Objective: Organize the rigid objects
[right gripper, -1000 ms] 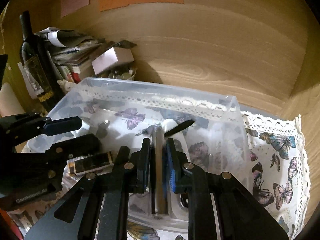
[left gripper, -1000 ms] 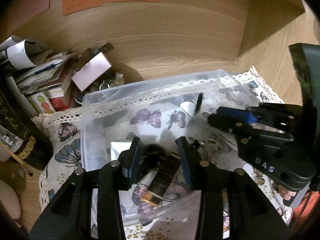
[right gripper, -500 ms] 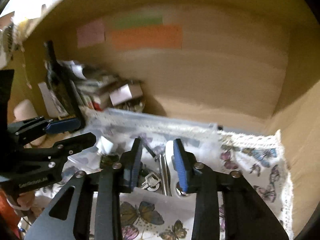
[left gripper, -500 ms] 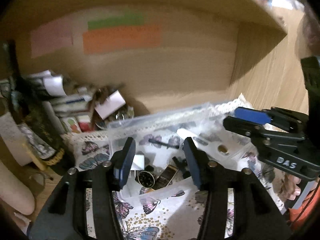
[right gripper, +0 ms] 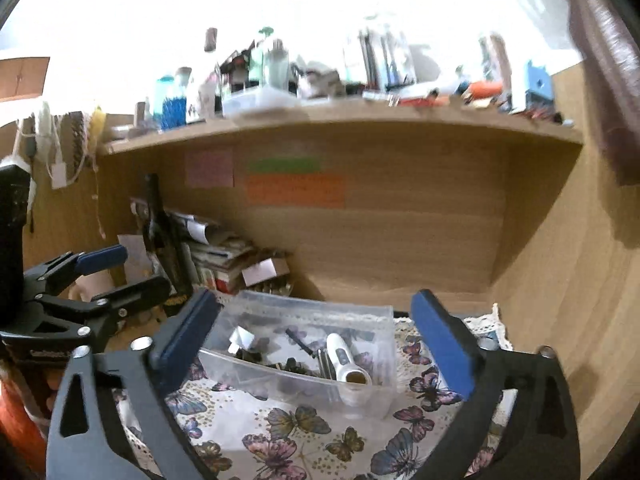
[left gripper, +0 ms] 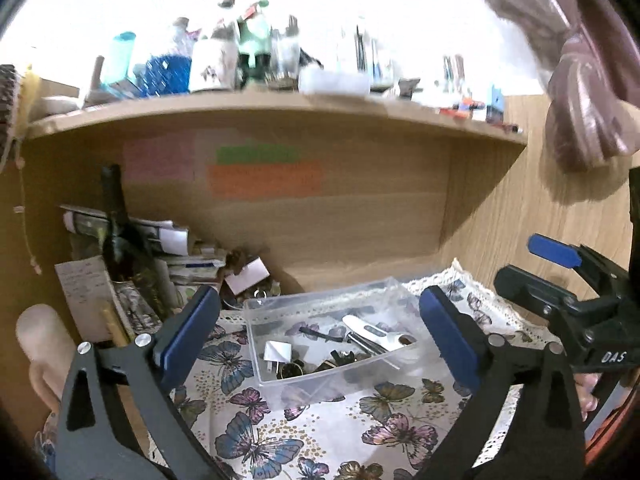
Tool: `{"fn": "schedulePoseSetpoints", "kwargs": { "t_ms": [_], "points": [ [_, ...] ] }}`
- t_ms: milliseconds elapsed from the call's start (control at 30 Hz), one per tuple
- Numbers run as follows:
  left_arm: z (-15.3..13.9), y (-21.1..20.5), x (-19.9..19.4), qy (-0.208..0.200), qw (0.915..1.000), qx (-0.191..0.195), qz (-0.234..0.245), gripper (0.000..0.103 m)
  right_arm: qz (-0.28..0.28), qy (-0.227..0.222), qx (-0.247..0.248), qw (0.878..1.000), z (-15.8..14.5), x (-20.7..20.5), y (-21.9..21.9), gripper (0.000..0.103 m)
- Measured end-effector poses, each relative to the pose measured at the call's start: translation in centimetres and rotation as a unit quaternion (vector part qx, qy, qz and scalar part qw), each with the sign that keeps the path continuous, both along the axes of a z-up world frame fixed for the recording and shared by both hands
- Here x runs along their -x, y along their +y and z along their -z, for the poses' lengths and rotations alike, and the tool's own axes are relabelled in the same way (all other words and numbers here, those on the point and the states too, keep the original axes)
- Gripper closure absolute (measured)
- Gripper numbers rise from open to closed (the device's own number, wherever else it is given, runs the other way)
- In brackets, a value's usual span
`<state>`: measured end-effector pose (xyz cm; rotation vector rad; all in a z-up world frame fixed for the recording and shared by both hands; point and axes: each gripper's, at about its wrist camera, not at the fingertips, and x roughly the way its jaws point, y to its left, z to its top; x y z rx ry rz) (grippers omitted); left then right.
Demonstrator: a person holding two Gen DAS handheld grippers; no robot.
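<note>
A clear plastic box (left gripper: 276, 380) (right gripper: 372, 316) stands on a butterfly-print cloth (left gripper: 256, 432) (right gripper: 304, 436) in a wooden desk nook. It holds a white charger plug (left gripper: 278, 354), a white thermometer (left gripper: 370, 330) (right gripper: 346, 362), a black pen (left gripper: 318, 333) (right gripper: 299, 340), a round watch (left gripper: 291, 371) and other small items. My left gripper (left gripper: 316, 330) is wide open and empty, pulled back in front of the box. My right gripper (right gripper: 316, 334) is also wide open and empty, back from the box. Each gripper shows in the other's view, the right (left gripper: 560, 280) and the left (right gripper: 80, 280).
A dark wine bottle (left gripper: 118, 232) (right gripper: 166, 240), stacked papers and books (left gripper: 172, 256) (right gripper: 216, 252) and a small white box (left gripper: 246, 276) stand left of the plastic box. A shelf (left gripper: 280, 112) crowded with bottles hangs above. Wooden walls close the back and right.
Both grippers opened, let go of a dark item and a metal rod inside the box, and drew up and back. The box now looks small and the shelf above shows.
</note>
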<state>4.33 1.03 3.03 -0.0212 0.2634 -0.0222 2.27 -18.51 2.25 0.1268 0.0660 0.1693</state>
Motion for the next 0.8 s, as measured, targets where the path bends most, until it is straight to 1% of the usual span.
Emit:
{"fn": "schedulePoseSetpoints", "kwargs": {
  "t_ms": [100,267,500,800],
  "points": [
    [-0.5,0.0,1.7,-0.014,0.9999,0.004,-0.001,0.000,-0.001,-0.006,-0.003,1.000,0.0,1.1,0.1,0.000],
    [-0.8,0.1,3.2,-0.024,0.9996,0.012,-0.002,0.000,0.003,-0.009,-0.011,1.000,0.2,2.2,0.2,0.000],
    [-0.7,-0.1,3.8,-0.024,0.9997,0.011,0.001,0.000,0.008,-0.013,-0.011,1.000,0.3,2.9,0.4,0.000],
    [-0.5,-0.1,3.9,-0.023,0.9997,0.009,0.003,0.000,0.008,-0.010,-0.019,1.000,0.4,2.7,0.3,0.000]
  ]
}}
